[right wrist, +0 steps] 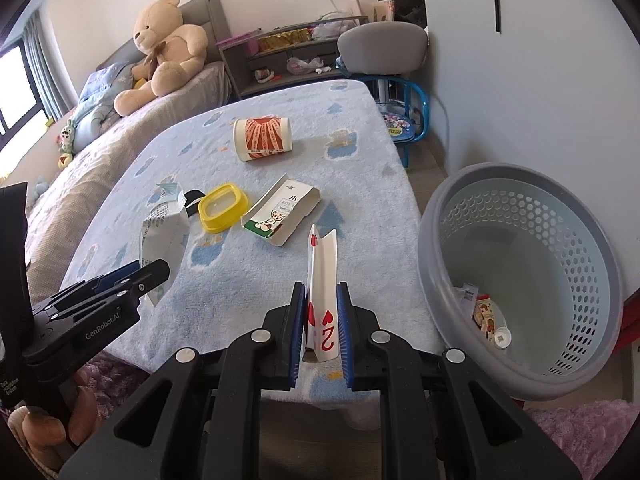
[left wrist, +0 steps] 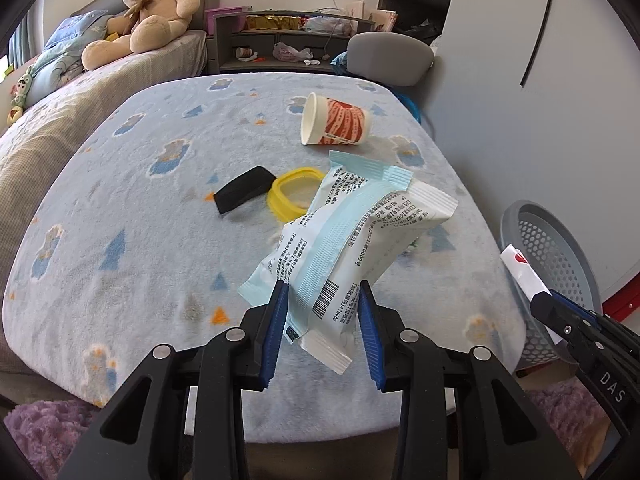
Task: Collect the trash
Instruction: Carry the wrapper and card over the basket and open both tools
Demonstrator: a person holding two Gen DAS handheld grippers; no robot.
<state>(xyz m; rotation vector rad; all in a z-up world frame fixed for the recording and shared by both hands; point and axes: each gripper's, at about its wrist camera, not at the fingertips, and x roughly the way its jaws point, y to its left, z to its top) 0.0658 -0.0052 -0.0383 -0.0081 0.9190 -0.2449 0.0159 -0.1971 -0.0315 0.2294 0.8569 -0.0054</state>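
My left gripper (left wrist: 323, 286) is shut on a white and pale-blue wrapper packet (left wrist: 352, 232), which hangs above the blue fleece table cover (left wrist: 140, 240). In the right wrist view the packet (right wrist: 164, 232) and left gripper (right wrist: 160, 270) show at the left. My right gripper (right wrist: 322, 288) is shut on a folded playing card (right wrist: 323, 264) with red hearts, near the table's front right edge; the card (left wrist: 520, 272) also shows in the left wrist view. On the table lie a tipped paper cup (right wrist: 262, 138), a yellow lid (right wrist: 222, 208), a flattened carton (right wrist: 282, 210) and a black object (left wrist: 242, 192).
A grey perforated basket (right wrist: 440, 220) stands on the floor right of the table, with a few scraps (right wrist: 486, 316) at its bottom. A bed with a teddy bear (right wrist: 168, 40) runs along the left. A grey chair (right wrist: 380, 44) and a blue stool (right wrist: 404, 128) stand beyond the table.
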